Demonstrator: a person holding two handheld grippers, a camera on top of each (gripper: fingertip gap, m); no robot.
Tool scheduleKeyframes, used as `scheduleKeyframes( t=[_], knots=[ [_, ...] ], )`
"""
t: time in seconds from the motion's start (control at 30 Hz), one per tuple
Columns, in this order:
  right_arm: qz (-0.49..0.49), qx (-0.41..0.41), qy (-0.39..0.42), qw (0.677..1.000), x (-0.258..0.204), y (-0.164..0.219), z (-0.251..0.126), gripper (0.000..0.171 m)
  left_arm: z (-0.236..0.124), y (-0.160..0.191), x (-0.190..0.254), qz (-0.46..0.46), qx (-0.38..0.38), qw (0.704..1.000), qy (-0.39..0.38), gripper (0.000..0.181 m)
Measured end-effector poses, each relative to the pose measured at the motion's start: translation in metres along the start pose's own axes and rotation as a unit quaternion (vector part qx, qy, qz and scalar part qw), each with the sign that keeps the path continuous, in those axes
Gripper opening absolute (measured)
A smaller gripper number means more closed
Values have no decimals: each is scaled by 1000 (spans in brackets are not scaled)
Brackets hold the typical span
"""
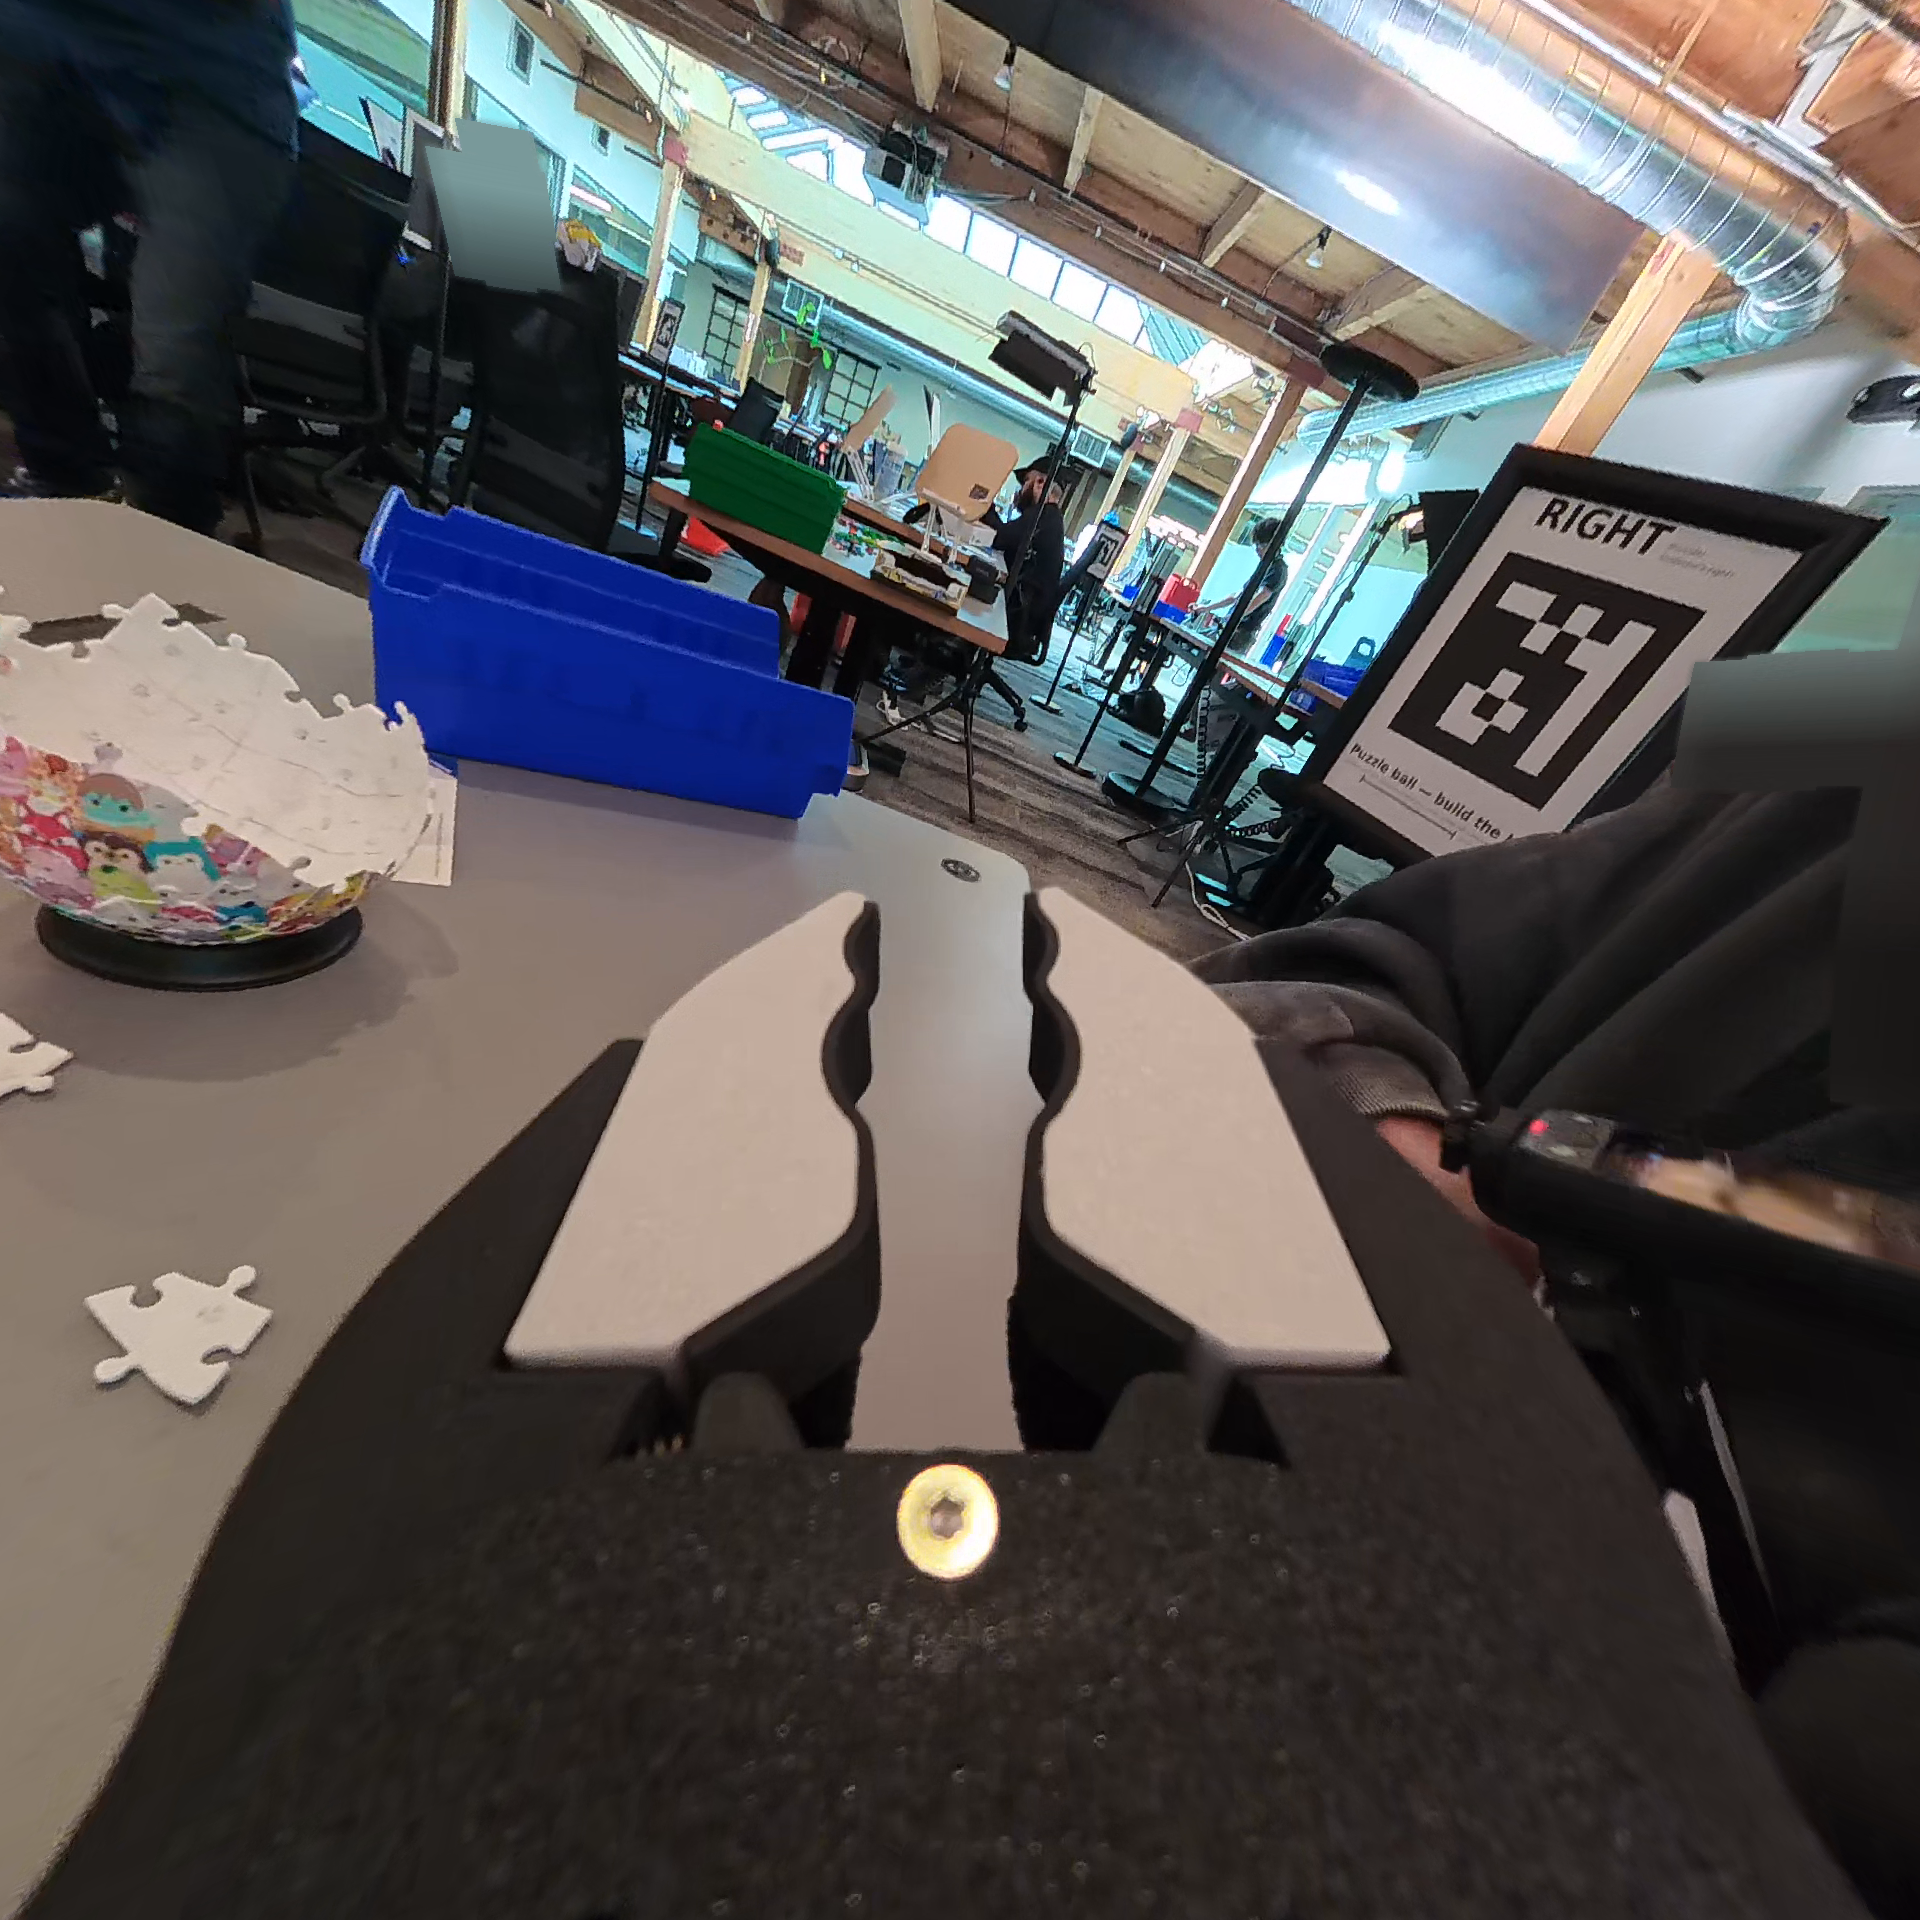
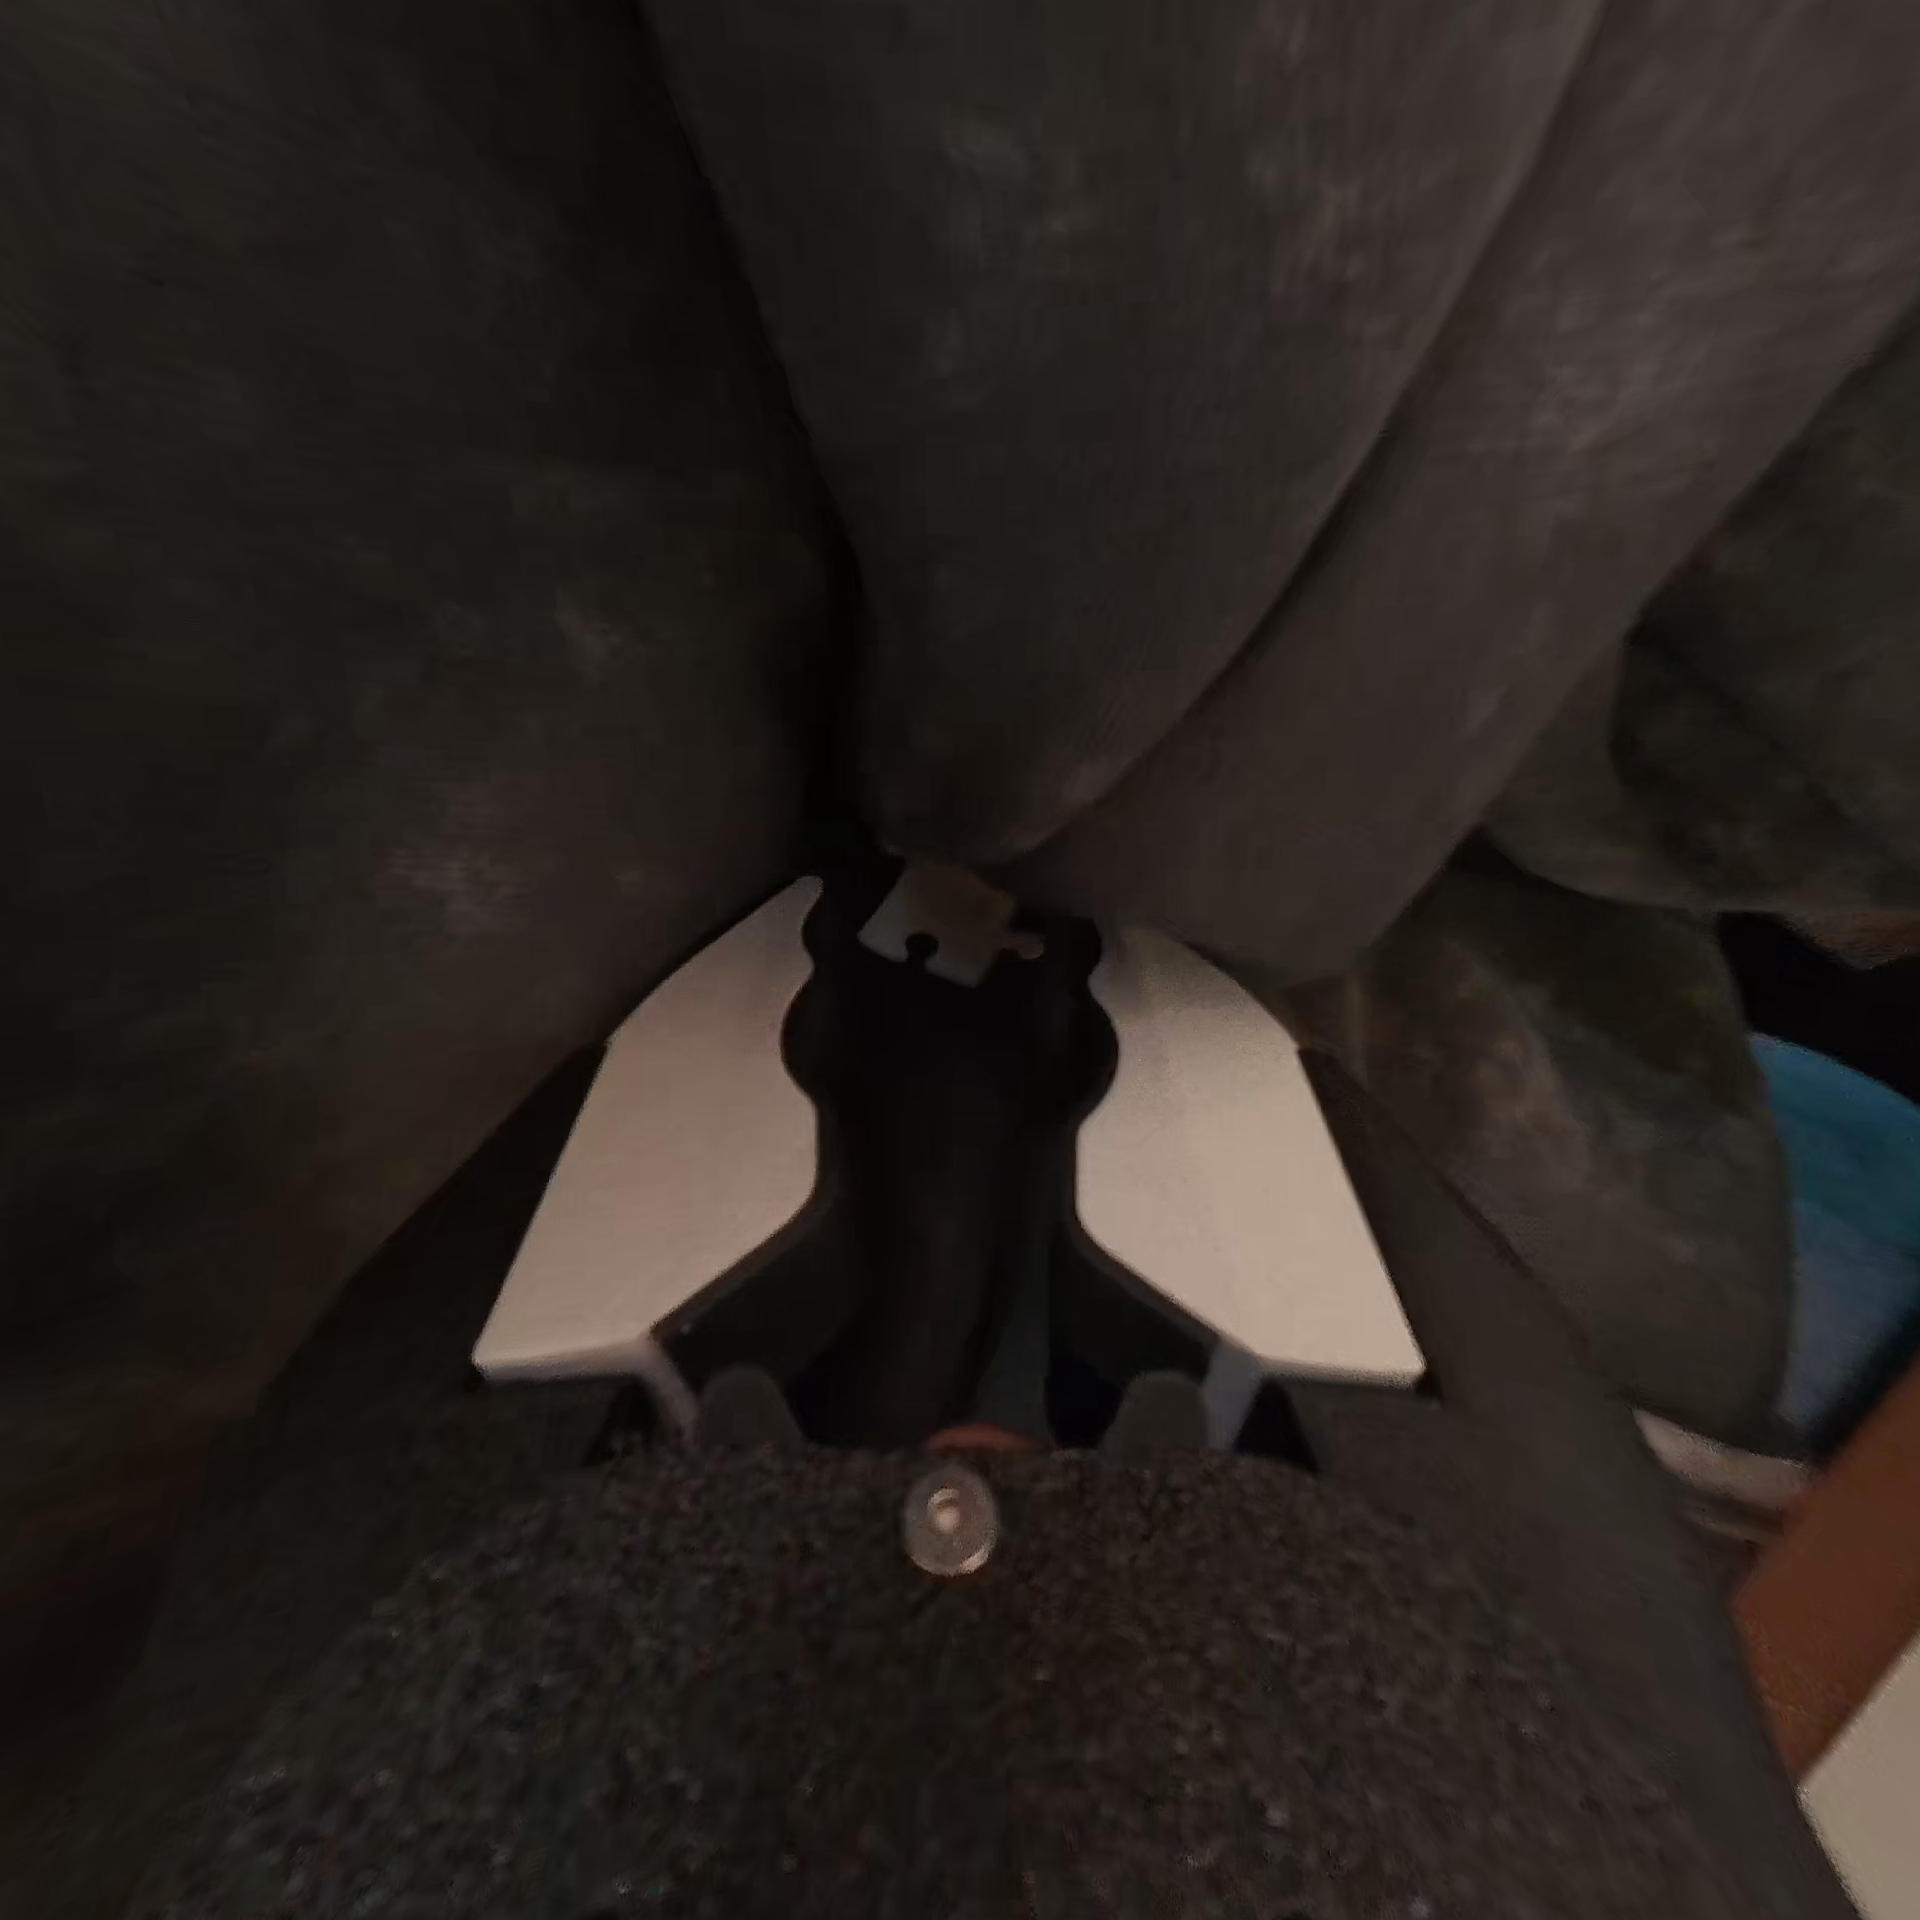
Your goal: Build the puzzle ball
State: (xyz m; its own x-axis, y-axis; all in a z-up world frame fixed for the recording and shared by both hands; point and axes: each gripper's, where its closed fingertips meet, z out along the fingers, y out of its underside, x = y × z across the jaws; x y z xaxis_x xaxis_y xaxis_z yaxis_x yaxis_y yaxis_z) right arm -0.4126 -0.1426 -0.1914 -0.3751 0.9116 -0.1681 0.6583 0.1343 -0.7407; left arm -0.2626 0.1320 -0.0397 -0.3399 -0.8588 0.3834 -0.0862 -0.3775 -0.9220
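The half-built puzzle ball (image 1: pixel 187 790) is an open bowl, colourful outside and white inside. It sits on a black ring stand (image 1: pixel 197 951) at the left of the grey table (image 1: pixel 623 1039). Two loose white pieces (image 1: pixel 177 1330) (image 1: pixel 21 1055) lie on the table before it. My left gripper (image 1: pixel 951 914) is open and empty, low over the table to the right of the ball. My right gripper (image 2: pixel 951 925) is shut on a small white puzzle piece (image 2: pixel 940 925) at its fingertips. It is pressed close against dark fabric (image 2: pixel 935 468) that fills its view.
A blue bin (image 1: pixel 592 665) stands on the table behind the ball. A framed sign with a black-and-white marker (image 1: pixel 1558 665) stands at the right. A person's dark sleeve (image 1: pixel 1558 956) and a black device (image 1: pixel 1662 1184) are close on the right. Another person (image 1: pixel 156 260) stands at far left. My right fingertips sit around 35 cm from my left ones.
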Motion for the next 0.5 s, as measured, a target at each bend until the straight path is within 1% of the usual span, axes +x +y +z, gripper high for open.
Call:
scheduleKeyframes(
  t=[0.07, 0.13, 0.27, 0.4, 0.5],
  knots=[
    [7, -19, -11, 1000, -2, 4, 5, 37, 2, 1, 1, -2, -2, 1000, 3, 26],
    [13, -17, -11, 1000, -1, 5, 5, 36, 2, 2, 1, -3, -2, 1000, 5, 26],
    [6, -4, 20, 1000, 4, 4, -8, 36, 0, 2, 1, -5, -1, 1000, 3, 26],
    [8, 29, 70, 997, 16, 2, -39, 36, 0, 2, 5, -20, -11, 1000, 4, 25],
    [10, 34, 160, 986, 38, 14, -86, 36, 3, 20, 13, -37, -76, 996, 4, 26]
  ],
)
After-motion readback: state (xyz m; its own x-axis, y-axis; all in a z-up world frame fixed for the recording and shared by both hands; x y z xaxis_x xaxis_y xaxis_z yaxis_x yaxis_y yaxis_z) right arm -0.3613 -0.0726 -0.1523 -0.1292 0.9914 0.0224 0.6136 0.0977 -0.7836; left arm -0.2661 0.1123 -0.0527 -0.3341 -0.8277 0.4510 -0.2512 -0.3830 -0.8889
